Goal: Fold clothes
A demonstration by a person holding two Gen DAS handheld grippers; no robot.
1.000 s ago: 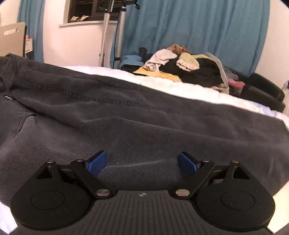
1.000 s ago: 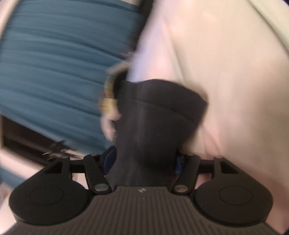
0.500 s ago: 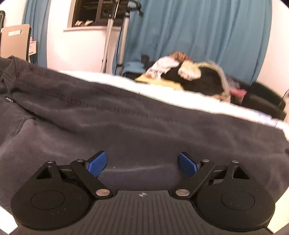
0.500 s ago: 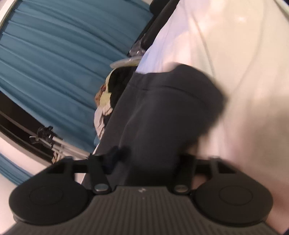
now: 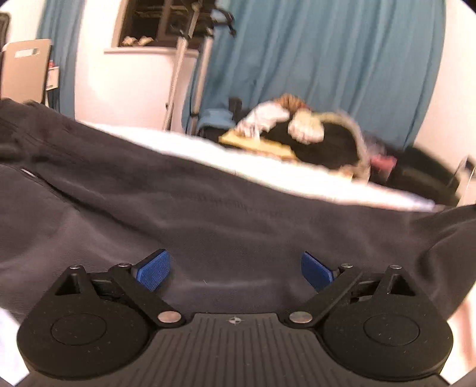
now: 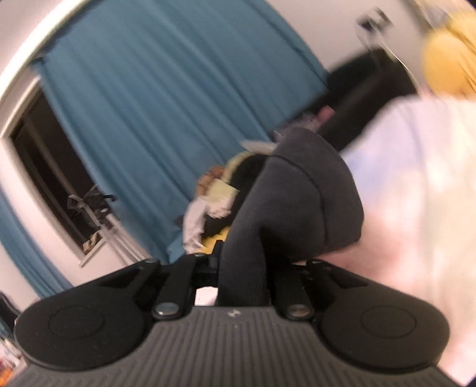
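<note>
Dark grey trousers (image 5: 208, 208) lie spread across the white bed (image 5: 190, 146) in the left wrist view. My left gripper (image 5: 235, 269) is open, its blue pads (image 5: 153, 269) low over the fabric with cloth between them, not clamped. My right gripper (image 6: 242, 268) is shut on the leg end of the trousers (image 6: 300, 205) and holds it lifted off the white bed (image 6: 416, 193). The hem curls over above the jaws. The right fingertips are hidden by the cloth.
A pile of mixed clothes (image 5: 300, 134) sits at the bed's far side, also in the right wrist view (image 6: 214, 193). Teal curtains (image 5: 327, 59) hang behind. A tripod stand (image 5: 178, 74) and a window (image 5: 160, 20) are at the back left. A yellow object (image 6: 449, 62) is at top right.
My right gripper has closed tight on the trouser leg end, lifted it and tilted. The left gripper stays open and has shifted slightly over the cloth.
</note>
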